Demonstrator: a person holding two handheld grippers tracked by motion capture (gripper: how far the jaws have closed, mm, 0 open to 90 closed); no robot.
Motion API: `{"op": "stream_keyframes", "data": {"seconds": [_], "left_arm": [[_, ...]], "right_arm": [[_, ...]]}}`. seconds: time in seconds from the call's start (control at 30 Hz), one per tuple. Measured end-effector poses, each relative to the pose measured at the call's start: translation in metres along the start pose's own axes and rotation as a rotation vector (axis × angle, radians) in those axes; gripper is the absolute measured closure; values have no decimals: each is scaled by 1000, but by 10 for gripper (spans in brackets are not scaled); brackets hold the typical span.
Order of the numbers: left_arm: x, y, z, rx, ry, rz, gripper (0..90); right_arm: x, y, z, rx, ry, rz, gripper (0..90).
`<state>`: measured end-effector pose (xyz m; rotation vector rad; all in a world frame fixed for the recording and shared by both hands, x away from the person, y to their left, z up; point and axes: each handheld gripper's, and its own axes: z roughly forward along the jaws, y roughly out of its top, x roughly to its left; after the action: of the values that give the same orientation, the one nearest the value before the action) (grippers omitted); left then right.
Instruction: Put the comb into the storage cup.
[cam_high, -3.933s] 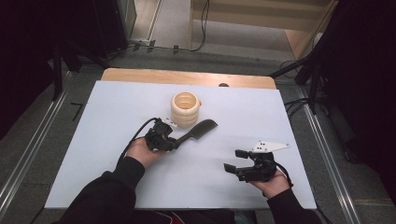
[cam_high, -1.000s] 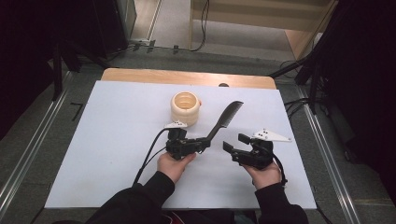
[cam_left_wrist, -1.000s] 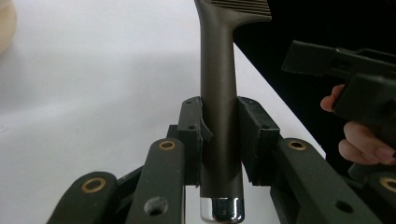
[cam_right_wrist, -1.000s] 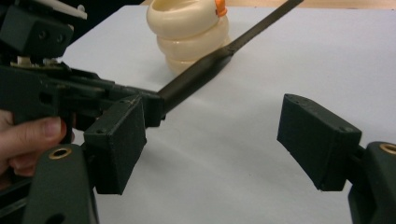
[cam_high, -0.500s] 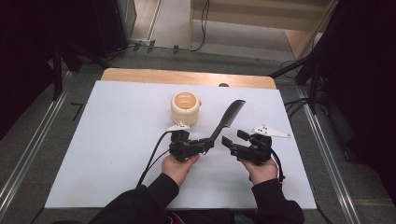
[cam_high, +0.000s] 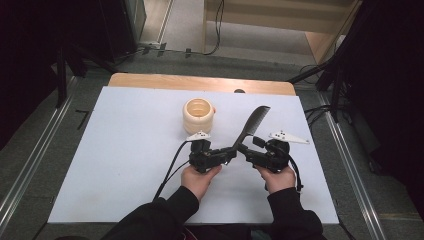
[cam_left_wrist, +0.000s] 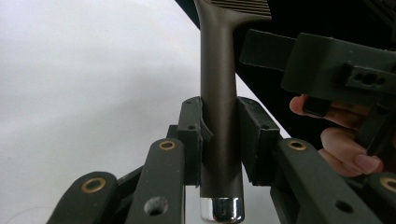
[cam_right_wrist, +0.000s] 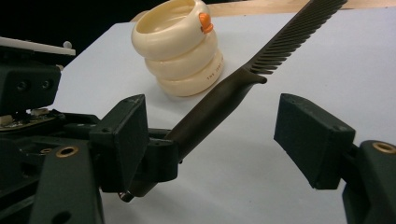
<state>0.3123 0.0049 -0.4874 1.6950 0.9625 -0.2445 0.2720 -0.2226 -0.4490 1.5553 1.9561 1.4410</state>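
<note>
A dark comb (cam_high: 254, 124) with a long handle (cam_left_wrist: 218, 116) is tilted up over the white table, its teeth pointing away to the right. My left gripper (cam_high: 231, 153) is shut on the handle's lower end, just above its chrome cap (cam_left_wrist: 222, 209). My right gripper (cam_high: 246, 150) faces it from the right. In the right gripper view the handle (cam_right_wrist: 219, 100) runs between the right gripper's (cam_right_wrist: 217, 137) two pads. Those jaws have just been closing, with a gap still showing on each side. A hand holds each gripper.
A cream ribbed cup (cam_high: 199, 115) with an orange spot (cam_right_wrist: 204, 22) stands upright behind the grippers, a little to the left. The white table top (cam_high: 115, 150) ends in a wooden strip (cam_high: 200, 82) at the far edge. Cables trail from both grippers.
My left gripper carried the comb rightward to the table's middle and tilted it up. My right gripper came in from the right, and its jaws now straddle the handle.
</note>
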Motion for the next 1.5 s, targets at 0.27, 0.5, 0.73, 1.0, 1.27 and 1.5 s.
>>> {"op": "stream_keyframes", "data": {"seconds": [0.27,0.5,0.73,1.0,1.27,1.5], "left_arm": [[-3,-3,2,-4,-6,15,725],[-5,-3,3,-11,-8,22,725],[-7,-4,2,-18,-9,33,724],[-6,-7,2,-18,-8,29,724],[-6,-8,1,-18,-14,41,723],[-5,-9,2,-14,-26,40,723]], "right_arm": [[-1,2,10,20,-7,9,273],[-5,5,16,45,13,53,348],[-5,7,20,86,24,104,457],[-6,10,23,145,37,203,541],[-7,12,21,164,56,244,584],[-9,14,20,176,75,277,613]]}}
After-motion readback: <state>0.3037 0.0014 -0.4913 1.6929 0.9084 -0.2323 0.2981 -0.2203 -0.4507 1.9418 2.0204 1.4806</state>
